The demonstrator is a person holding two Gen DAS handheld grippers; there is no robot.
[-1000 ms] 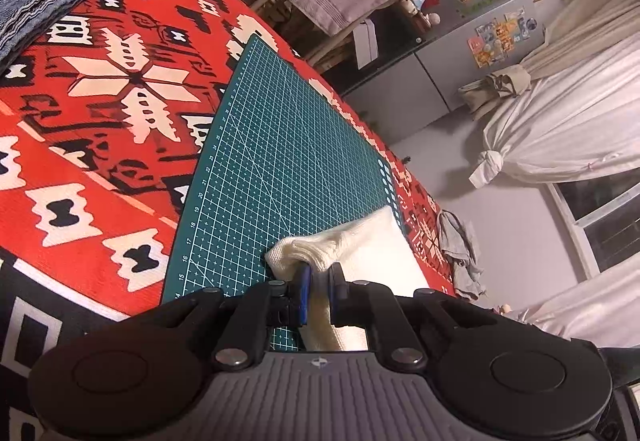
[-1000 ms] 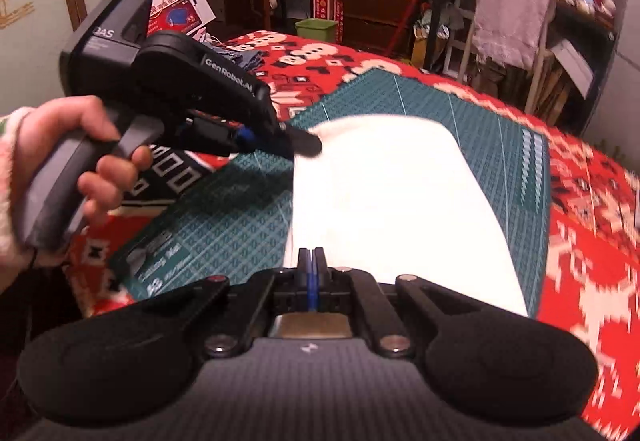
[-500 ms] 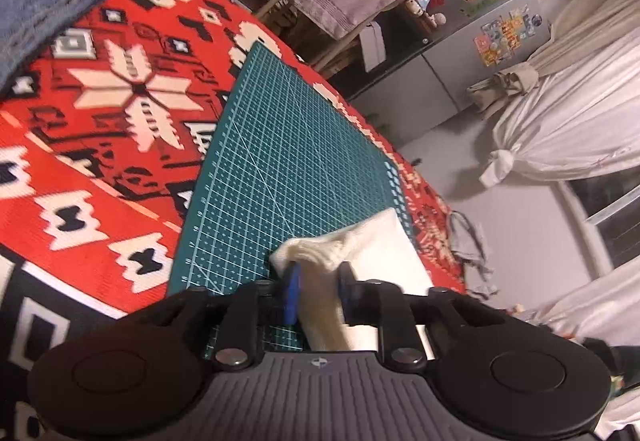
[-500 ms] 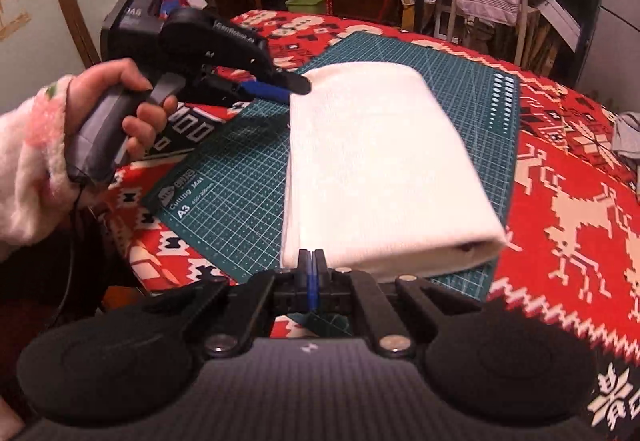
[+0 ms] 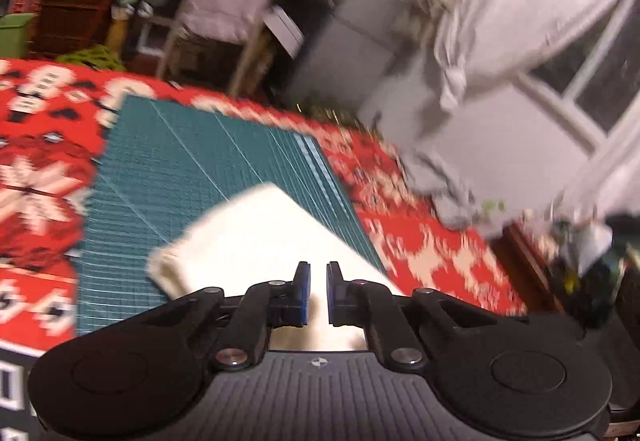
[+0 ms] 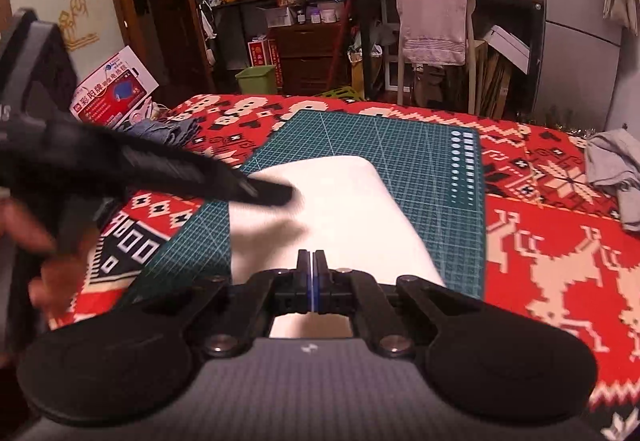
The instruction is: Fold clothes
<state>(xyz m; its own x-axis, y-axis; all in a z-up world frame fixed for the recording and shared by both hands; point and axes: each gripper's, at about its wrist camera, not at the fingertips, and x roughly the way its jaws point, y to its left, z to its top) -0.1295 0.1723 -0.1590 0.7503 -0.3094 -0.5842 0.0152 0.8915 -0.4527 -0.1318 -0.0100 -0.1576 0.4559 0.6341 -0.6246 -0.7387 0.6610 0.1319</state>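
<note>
Two grippers over folded white garment [image 6: 340, 217] on mat [image 6: 400, 145] — left gripper [image 5: 316, 291] narrowly parted, empty; right gripper [image 6: 311, 281] closed, empty — a low sweep could snag folds.

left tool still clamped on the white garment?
No: in the left wrist view the left tool has a clear gap between its blue pads, with the folded white garment lying free on the cutting mat.

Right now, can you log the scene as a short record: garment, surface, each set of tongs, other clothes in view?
garment: white folded cloth, lying flat on the mat
surface: green cutting mat over a red patterned blanket
left tongs: open with a narrow gap, nothing between the pads, above the cloth's near end; image is motion-blurred
right tongs: shut, empty, at the cloth's near edge
other clothes: grey garment at the blanket's right edge; denim piece at far left
</note>
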